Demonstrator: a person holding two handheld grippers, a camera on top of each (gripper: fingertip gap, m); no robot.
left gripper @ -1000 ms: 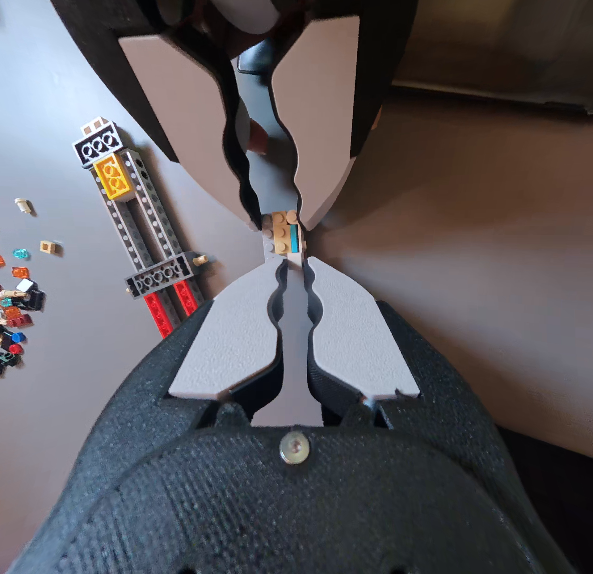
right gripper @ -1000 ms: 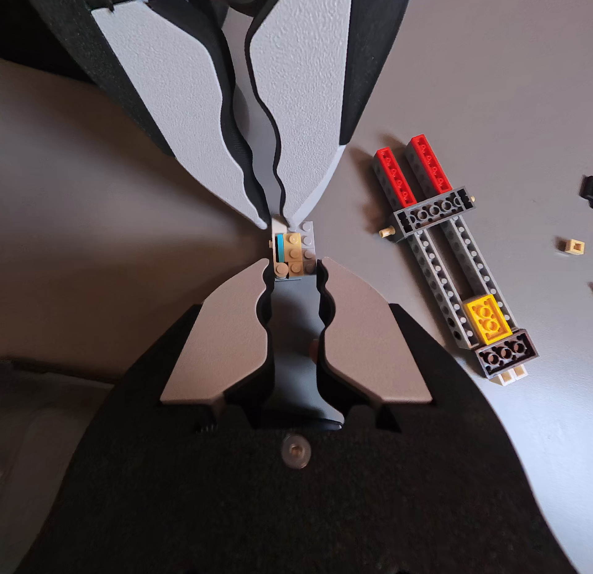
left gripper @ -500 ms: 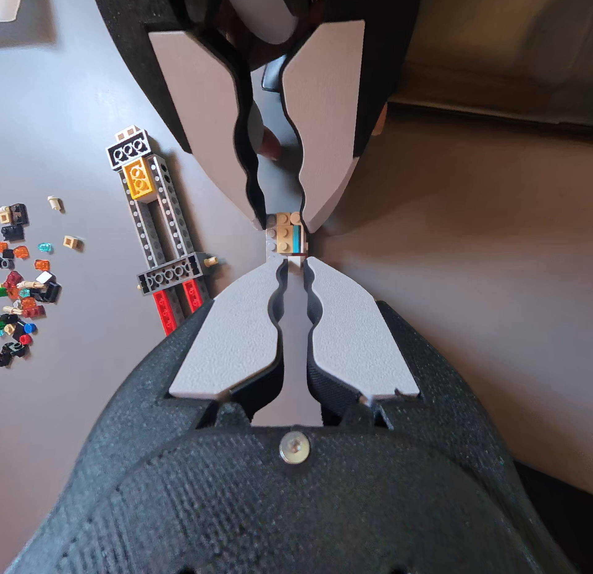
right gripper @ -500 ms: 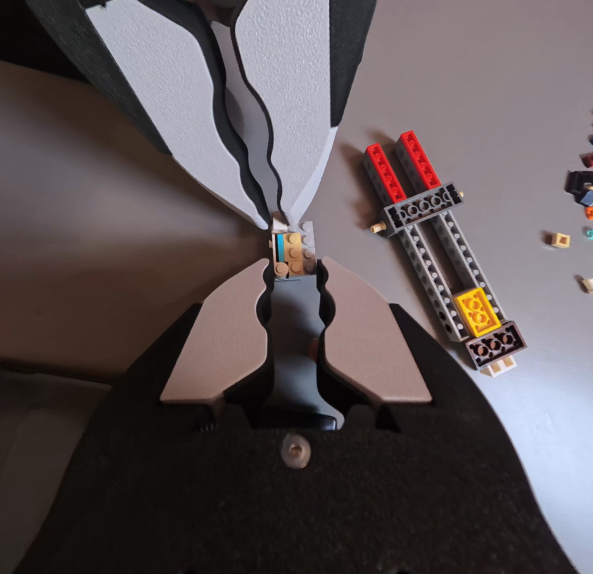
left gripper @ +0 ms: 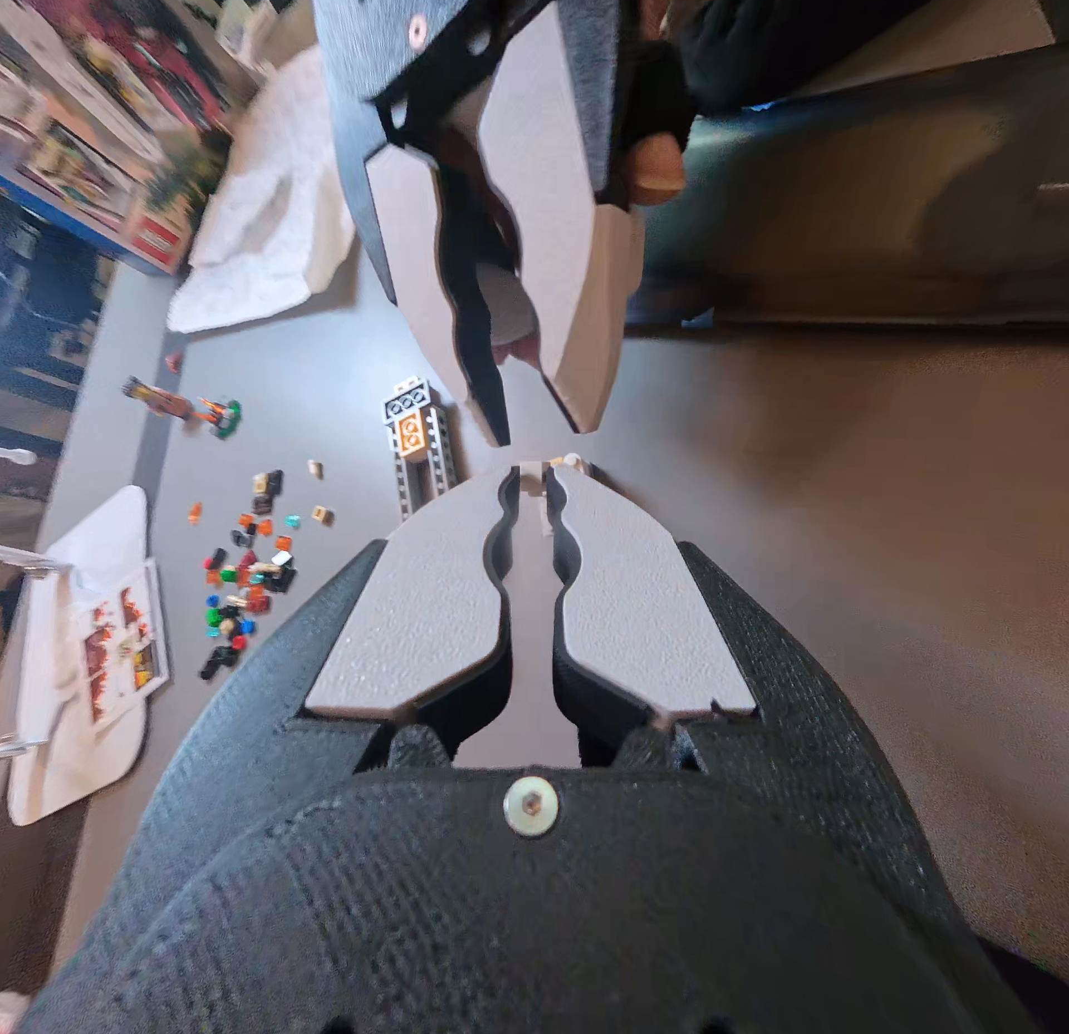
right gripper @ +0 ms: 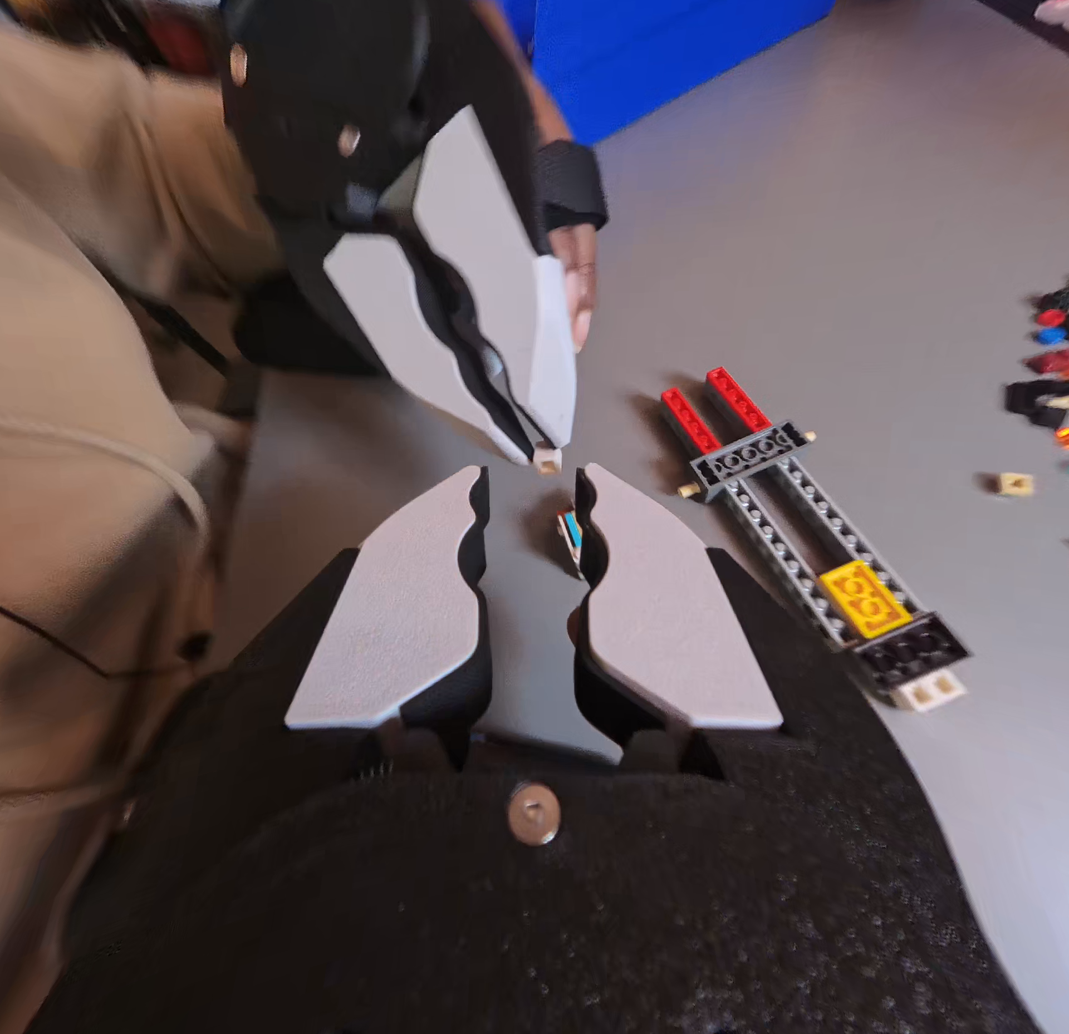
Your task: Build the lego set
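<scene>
My left gripper [left gripper: 533, 473] is shut on a small white brick [left gripper: 531, 479], which also shows at its tips in the right wrist view [right gripper: 547, 461]. My right gripper [right gripper: 532, 474] is open and empty, facing the left one tip to tip with a small gap; it also shows in the left wrist view [left gripper: 541, 434]. A small tan and grey assembly with a blue stripe [right gripper: 570, 535] is below, beside my right gripper's right finger, not gripped. The long grey beam frame [right gripper: 810, 543] with red ends and a yellow brick lies to the right on the grey table [right gripper: 867, 225].
Loose small pieces [left gripper: 249, 572] lie left of the frame [left gripper: 416, 445]. An instruction booklet [left gripper: 115, 648] and a white bag [left gripper: 266, 243] lie farther left. A single tan piece [right gripper: 1012, 484] lies past the frame. A person in beige [right gripper: 87, 370] is at the table edge. Only a small space, under 4 cm, lies between the two pairs of fingers.
My right gripper has opened and let go of the small assembly. The two grippers have pulled apart and tilted. My left gripper now holds only the small white brick.
</scene>
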